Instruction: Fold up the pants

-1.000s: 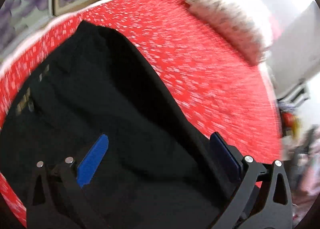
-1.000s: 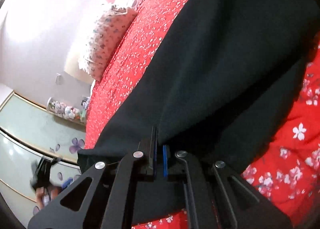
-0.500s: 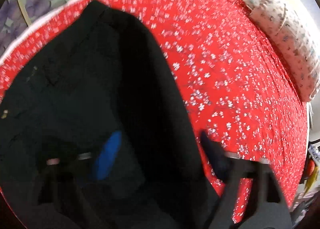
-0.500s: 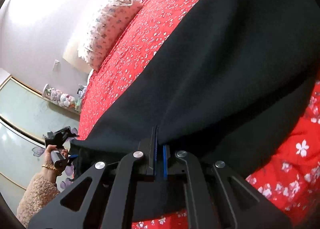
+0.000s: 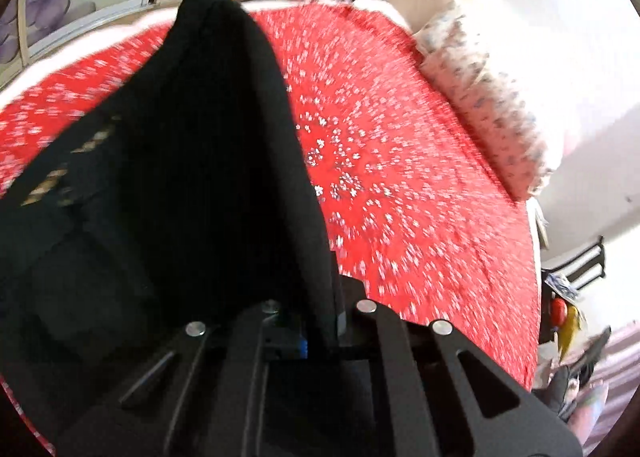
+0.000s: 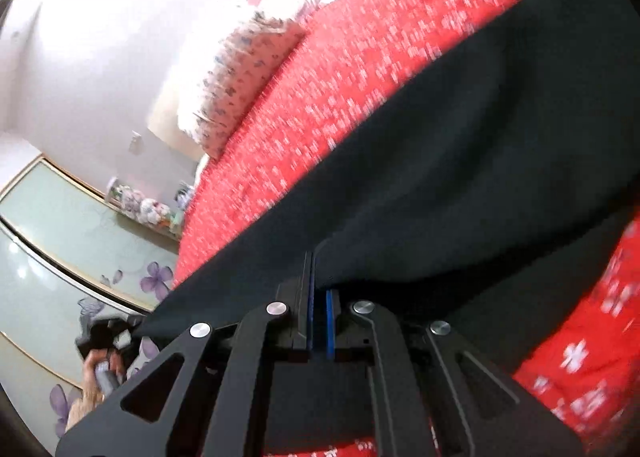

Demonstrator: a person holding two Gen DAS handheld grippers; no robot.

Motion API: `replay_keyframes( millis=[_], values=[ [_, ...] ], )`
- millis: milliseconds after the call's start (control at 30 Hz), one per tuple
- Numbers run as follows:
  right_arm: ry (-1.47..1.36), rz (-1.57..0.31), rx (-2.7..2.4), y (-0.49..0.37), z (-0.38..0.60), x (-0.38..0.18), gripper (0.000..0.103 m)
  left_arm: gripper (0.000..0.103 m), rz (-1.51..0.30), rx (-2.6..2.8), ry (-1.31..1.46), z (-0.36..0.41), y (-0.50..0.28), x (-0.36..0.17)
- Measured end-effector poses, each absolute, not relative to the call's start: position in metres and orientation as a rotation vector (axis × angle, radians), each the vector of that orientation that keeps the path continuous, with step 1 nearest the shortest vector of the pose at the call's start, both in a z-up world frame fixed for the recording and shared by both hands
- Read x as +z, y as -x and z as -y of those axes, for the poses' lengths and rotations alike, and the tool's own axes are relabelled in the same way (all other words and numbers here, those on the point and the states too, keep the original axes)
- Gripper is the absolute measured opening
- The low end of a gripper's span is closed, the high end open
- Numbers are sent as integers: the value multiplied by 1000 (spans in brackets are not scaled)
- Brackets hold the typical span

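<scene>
1. My left tongs (image 5: 320,321) have just been closing, and I see them pinching a raised fold of the black pants (image 5: 168,185) between the pads
2. My right tongs (image 6: 319,317) are pressed together on an edge of the same pants (image 6: 480,161), the blue pads almost meeting with dark cloth caught between them
3. The pants lie across the bed (image 5: 400,177), on its red bedspread with small white flowers; from the left wrist view they fill the left half of the picture, with the gripped fold rising into a ridge that runs away from the tongs
4. From the right wrist view the cloth stretches up and to the right from the tongs, lifted off the bedspread just behind them
5. A floral pillow (image 5: 488,105) sits at the far edge of the bed, well apart from the pants
6. At lower left in the right wrist view I can make out a hand (image 6: 100,367) holding a dark handle, blurred
7. Both views are smeared, so finer details of the cloth are not readable
</scene>
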State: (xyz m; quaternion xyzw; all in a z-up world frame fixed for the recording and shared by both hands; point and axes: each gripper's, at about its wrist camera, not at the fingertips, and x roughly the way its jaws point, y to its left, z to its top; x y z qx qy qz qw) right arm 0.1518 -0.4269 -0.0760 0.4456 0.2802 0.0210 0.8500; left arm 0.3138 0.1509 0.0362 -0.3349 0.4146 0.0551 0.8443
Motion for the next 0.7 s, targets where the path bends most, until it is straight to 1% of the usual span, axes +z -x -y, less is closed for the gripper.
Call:
replay_keyframes(
  millis=[167, 333, 467, 567, 667, 700],
  values=[
    [-914, -495, 76, -142, 438, -59, 4, 7, -747, 98, 659, -159, -215, 52],
    [-906, -523, 64, -137, 439, -61, 4, 7, -724, 129, 699, -164, -130, 15],
    [-860, -566, 31, -132, 435, -63, 4, 7, -752, 153, 793, -170, -103, -24],
    [-826, -589, 10, -128, 427, -65, 4, 8, -743, 157, 821, -168, -104, -38],
    [-830, -612, -3, -122, 430, -72, 4, 13, -744, 149, 836, -169, -103, -38],
    [-833, -620, -2, -122, 431, -73, 4, 21, -744, 151, 840, -170, -105, -37]
  ],
)
